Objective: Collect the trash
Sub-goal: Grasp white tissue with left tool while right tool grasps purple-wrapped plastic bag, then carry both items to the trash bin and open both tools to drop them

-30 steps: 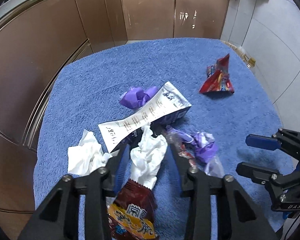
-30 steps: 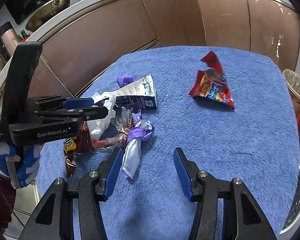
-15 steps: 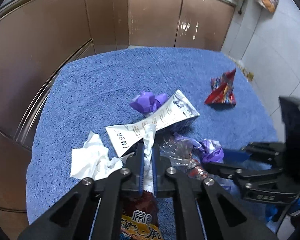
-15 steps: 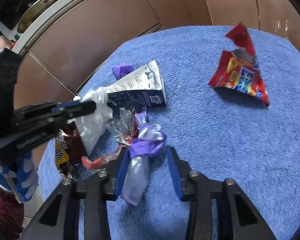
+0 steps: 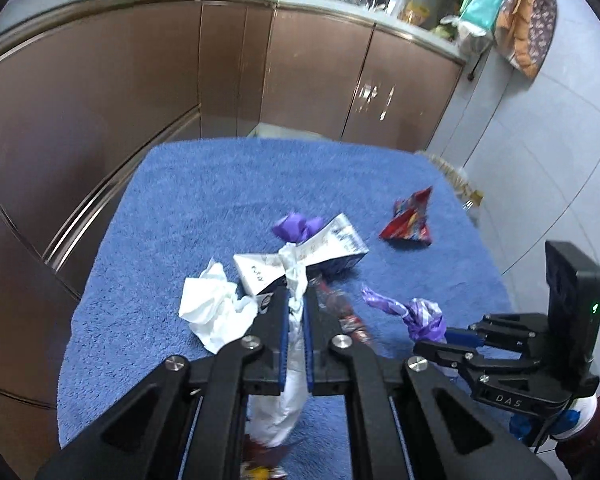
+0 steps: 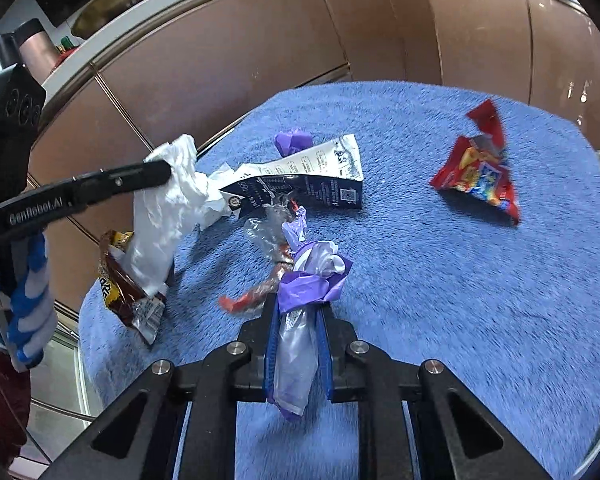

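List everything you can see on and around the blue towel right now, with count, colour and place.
white tissue: one, white, clamped in left gripper
loose tissue: one, white, towel's left side
purple wrapper: one, purple and silvery, between right gripper's pads
purple wad: one, behind carton
flattened carton: one, white and navy, mid towel
red snack bag: one, far right
brown snack bag: one, under lifted tissue
clear wrapper: one, before carton
blue towel: one
left gripper: shut
right gripper: closing

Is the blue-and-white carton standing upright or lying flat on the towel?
Lying flat. The carton rests on its side, crushed, on the blue towel.
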A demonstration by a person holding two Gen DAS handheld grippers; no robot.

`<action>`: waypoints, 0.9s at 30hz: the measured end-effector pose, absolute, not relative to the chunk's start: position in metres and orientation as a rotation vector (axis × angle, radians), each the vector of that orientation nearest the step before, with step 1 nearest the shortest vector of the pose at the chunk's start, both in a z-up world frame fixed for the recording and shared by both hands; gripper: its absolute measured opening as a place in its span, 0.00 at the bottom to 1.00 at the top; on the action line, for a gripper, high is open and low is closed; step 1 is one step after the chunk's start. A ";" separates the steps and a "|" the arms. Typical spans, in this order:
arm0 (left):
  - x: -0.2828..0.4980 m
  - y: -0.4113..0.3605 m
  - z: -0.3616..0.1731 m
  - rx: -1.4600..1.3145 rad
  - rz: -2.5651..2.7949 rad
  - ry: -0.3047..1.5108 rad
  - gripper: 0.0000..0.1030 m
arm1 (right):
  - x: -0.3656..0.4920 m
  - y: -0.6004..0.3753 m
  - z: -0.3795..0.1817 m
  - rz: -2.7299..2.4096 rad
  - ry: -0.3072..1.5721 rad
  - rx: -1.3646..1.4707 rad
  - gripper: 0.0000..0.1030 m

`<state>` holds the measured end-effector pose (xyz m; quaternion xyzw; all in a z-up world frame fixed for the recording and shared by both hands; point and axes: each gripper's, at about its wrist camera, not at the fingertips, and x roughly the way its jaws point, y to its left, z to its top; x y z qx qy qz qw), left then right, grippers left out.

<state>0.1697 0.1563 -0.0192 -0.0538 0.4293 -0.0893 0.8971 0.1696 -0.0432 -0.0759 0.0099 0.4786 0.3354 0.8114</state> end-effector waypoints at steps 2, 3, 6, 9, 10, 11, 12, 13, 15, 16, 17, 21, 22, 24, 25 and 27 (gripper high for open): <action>0.163 0.153 -0.008 -0.109 -0.192 0.865 0.05 | 0.165 -0.054 -0.071 0.704 1.006 0.028 0.16; 0.159 0.151 -0.003 -0.108 -0.196 0.853 0.05 | 0.158 -0.058 -0.069 0.700 0.999 0.030 0.16; 0.149 0.143 0.011 -0.101 -0.208 0.824 0.05 | 0.147 -0.073 -0.059 0.676 0.976 0.046 0.16; 0.140 0.135 0.024 -0.092 -0.217 0.797 0.05 | 0.135 -0.088 -0.048 0.648 0.950 0.068 0.16; 0.137 0.134 0.027 -0.090 -0.219 0.791 0.05 | 0.130 -0.096 -0.044 0.635 0.939 0.079 0.16; 0.133 0.132 0.031 -0.088 -0.222 0.782 0.05 | 0.127 -0.101 -0.043 0.627 0.931 0.087 0.16; 0.130 0.130 0.034 -0.085 -0.225 0.774 0.05 | 0.123 -0.108 -0.040 0.616 0.921 0.097 0.16; 0.128 0.128 0.037 -0.084 -0.228 0.767 0.05 | 0.120 -0.115 -0.038 0.606 0.913 0.103 0.16; 0.122 0.125 0.044 -0.084 -0.235 0.752 0.05 | 0.112 -0.130 -0.031 0.587 0.897 0.116 0.16; 0.121 0.123 0.046 -0.085 -0.240 0.747 0.05 | 0.108 -0.137 -0.028 0.578 0.888 0.123 0.16; 0.119 0.120 0.049 -0.085 -0.246 0.742 0.05 | 0.103 -0.146 -0.026 0.564 0.876 0.132 0.16; 0.114 0.104 0.057 -0.079 -0.273 0.733 0.05 | 0.089 -0.170 -0.020 0.527 0.847 0.156 0.16; 0.113 0.100 0.057 -0.076 -0.278 0.732 0.05 | 0.085 -0.177 -0.019 0.512 0.838 0.159 0.16; 0.113 0.089 0.059 -0.067 -0.295 0.732 0.05 | 0.080 -0.190 -0.015 0.490 0.823 0.168 0.16; 0.114 0.082 0.058 -0.061 -0.305 0.734 0.05 | 0.077 -0.199 -0.014 0.476 0.813 0.179 0.16; 0.115 0.070 0.058 -0.050 -0.321 0.737 0.05 | 0.073 -0.211 -0.012 0.456 0.800 0.189 0.16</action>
